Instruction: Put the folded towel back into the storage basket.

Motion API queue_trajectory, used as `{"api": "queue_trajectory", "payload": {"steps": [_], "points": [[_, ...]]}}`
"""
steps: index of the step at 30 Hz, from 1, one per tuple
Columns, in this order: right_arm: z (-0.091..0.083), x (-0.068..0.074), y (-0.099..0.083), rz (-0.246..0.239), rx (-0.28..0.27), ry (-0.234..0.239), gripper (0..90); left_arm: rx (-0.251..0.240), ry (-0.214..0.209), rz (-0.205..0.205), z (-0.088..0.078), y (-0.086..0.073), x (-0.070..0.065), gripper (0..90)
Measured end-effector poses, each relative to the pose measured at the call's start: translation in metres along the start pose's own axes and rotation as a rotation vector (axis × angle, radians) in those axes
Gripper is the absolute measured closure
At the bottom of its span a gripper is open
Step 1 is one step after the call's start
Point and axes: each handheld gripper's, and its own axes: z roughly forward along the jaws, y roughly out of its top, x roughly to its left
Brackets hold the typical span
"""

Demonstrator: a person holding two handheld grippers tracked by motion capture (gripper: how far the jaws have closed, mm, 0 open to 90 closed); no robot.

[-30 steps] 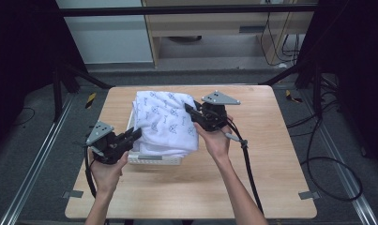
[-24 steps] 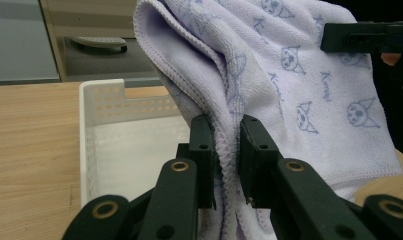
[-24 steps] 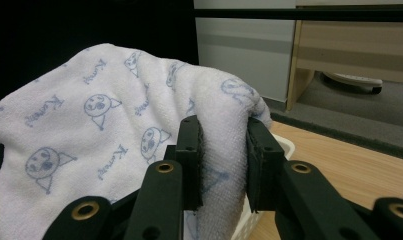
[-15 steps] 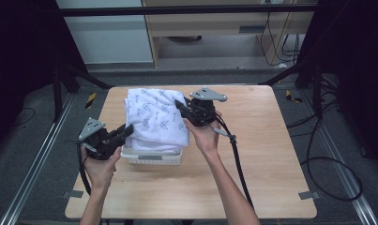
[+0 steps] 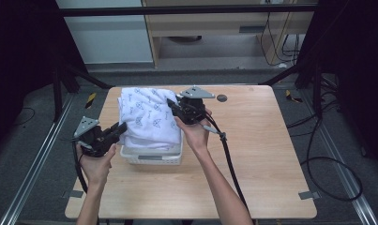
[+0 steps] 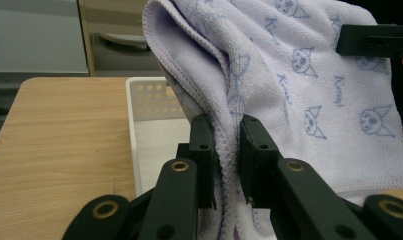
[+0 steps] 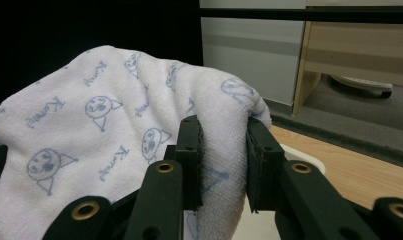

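Both grippers' jaws pinch soft printed terry towel [image 5: 149, 117] over perforated white basket [image 5: 151, 154].

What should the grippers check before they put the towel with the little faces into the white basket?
1. Left gripper pinches the towel's edge: ok, the folded edge sits between its jaws.
2. Right gripper pinches the towel: ok, a thick fold is clamped.
3. Towel is over the white basket: ok, it hangs above it in the high view.
4. Basket has room inside: ok for the part seen in the left gripper view; the rest is hidden by the towel.
5. Basket stands flat on the table: ok.
6. Towel will fit without spilling over the rim: cannot tell, it bulges wider than the basket.
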Motion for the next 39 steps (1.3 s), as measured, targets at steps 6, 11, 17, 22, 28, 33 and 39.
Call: {"api": "queue_trajectory", "payload": {"steps": [6,11,17,22,28,33,39], "points": [[0.01,0.001,-0.003,0.0,0.007,-0.005,72.2,0.011,0.016,-0.003,0.008,-0.004,0.007,77.3],[0.017,0.0,-0.007,0.0,0.027,-0.016,72.2,0.029,0.024,0.0,0.015,-0.008,0.01,77.3],[0.025,0.0,-0.012,-0.009,0.047,-0.03,72.2,0.056,0.036,0.0,0.024,-0.014,0.014,77.3],[0.032,0.0,-0.016,-0.022,0.066,-0.042,72.1,0.075,0.04,-0.001,0.03,-0.018,0.017,77.3],[0.036,0.0,-0.024,-0.032,0.083,-0.056,72.1,0.1,0.048,0.008,0.037,-0.024,0.017,77.3],[0.039,-0.002,-0.029,-0.031,0.098,-0.066,72.0,0.118,0.053,0.011,0.043,-0.028,0.018,77.3],[0.043,-0.005,-0.037,-0.014,0.108,-0.073,72.0,0.138,0.057,0.018,0.048,-0.031,0.018,77.3]]}}
